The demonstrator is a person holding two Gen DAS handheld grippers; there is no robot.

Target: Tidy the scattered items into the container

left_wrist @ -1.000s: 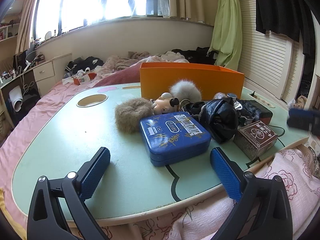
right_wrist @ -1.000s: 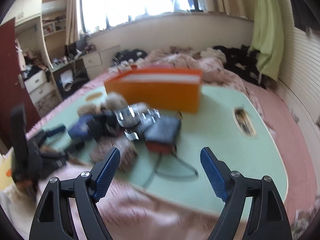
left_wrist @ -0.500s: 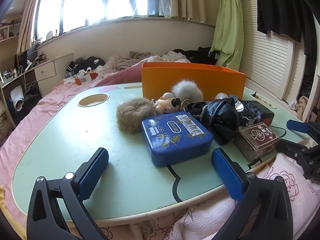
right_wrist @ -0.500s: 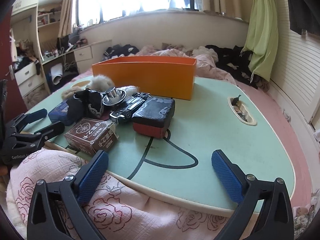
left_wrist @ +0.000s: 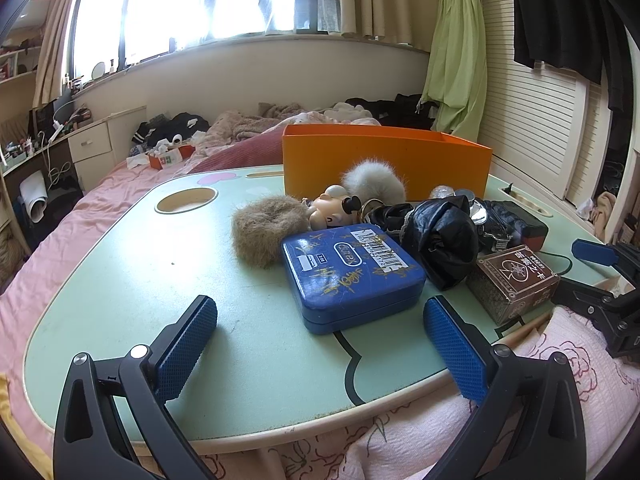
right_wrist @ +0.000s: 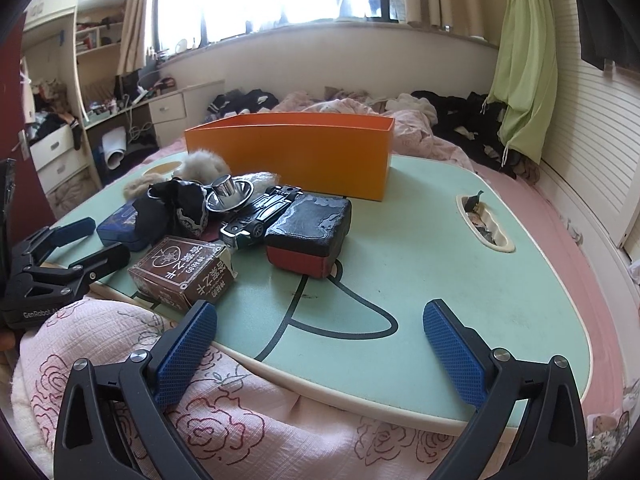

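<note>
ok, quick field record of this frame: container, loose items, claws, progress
container: orange box, at the table's far side; inside not visible
loose items: blue tin, brown card box, black-and-red case, toy car, fur puffs, doll, black cloth, metal cup
left claw: open, empty
right claw: open, empty
progress: nothing picked up yet

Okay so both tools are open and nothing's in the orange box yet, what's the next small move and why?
Probably ease the right tool forward onto the brown card box. It is the nearest item to that tool, lies at the table's front edge, and nothing rests on top of it. The orange box looks empty from here.
</note>
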